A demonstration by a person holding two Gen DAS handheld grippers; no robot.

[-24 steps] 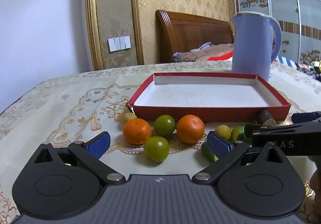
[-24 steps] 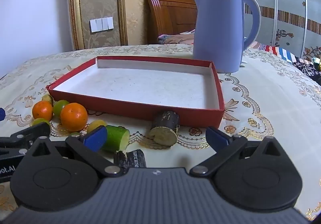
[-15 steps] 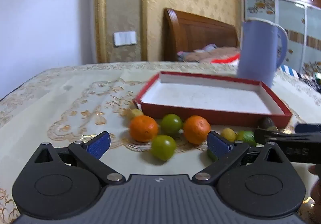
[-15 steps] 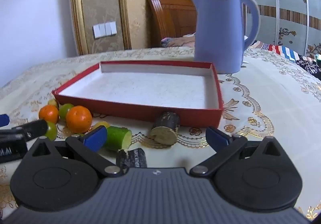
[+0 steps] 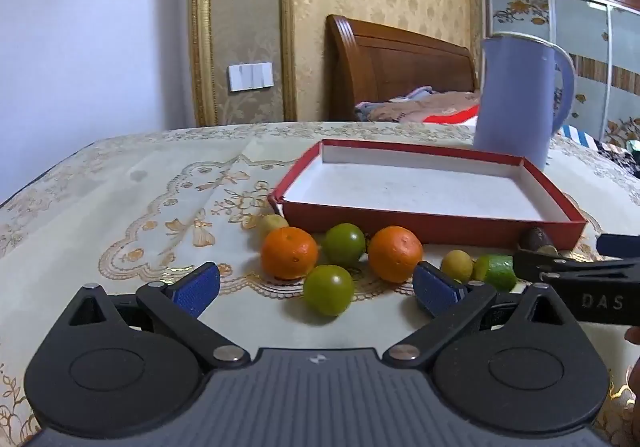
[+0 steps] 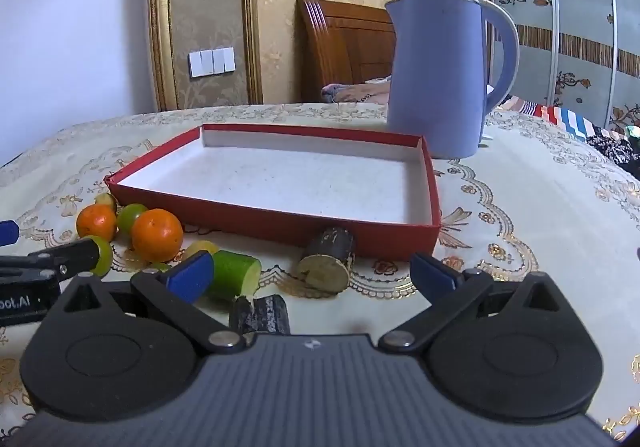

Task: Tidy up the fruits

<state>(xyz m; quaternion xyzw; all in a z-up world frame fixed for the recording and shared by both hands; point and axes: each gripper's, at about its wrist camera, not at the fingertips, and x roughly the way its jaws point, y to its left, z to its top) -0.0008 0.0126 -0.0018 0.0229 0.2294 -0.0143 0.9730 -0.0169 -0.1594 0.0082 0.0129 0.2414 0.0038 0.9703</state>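
Note:
A shallow red tray (image 5: pixel 432 233) with a bare white floor sits on the table; it also shows in the right wrist view (image 6: pixel 276 221). In front of it lie two oranges (image 5: pixel 289 253) (image 5: pixel 395 253), green round fruits (image 5: pixel 329 289) (image 5: pixel 344 245), small yellow fruits (image 5: pixel 457 264) and a cut green piece (image 5: pixel 495 271). My left gripper (image 5: pixel 316 291) is open and empty, just short of the front green fruit. My right gripper (image 6: pixel 312 273) is open and empty, above dark cane pieces (image 6: pixel 326 267) (image 6: pixel 260 314) and the cut green piece (image 6: pixel 234 274).
A tall blue kettle (image 6: pixel 438 75) stands behind the tray's right corner. An embroidered cream tablecloth (image 5: pixel 132 215) covers the table. A wooden bed headboard (image 5: pixel 396 67) and wall stand behind. The other gripper's black finger (image 5: pixel 576 275) reaches in from the right.
Both grippers have dropped lower and drawn slightly closer to the fruit. The view has shifted, with the tray now sitting further right in the left wrist view. No fruit has moved.

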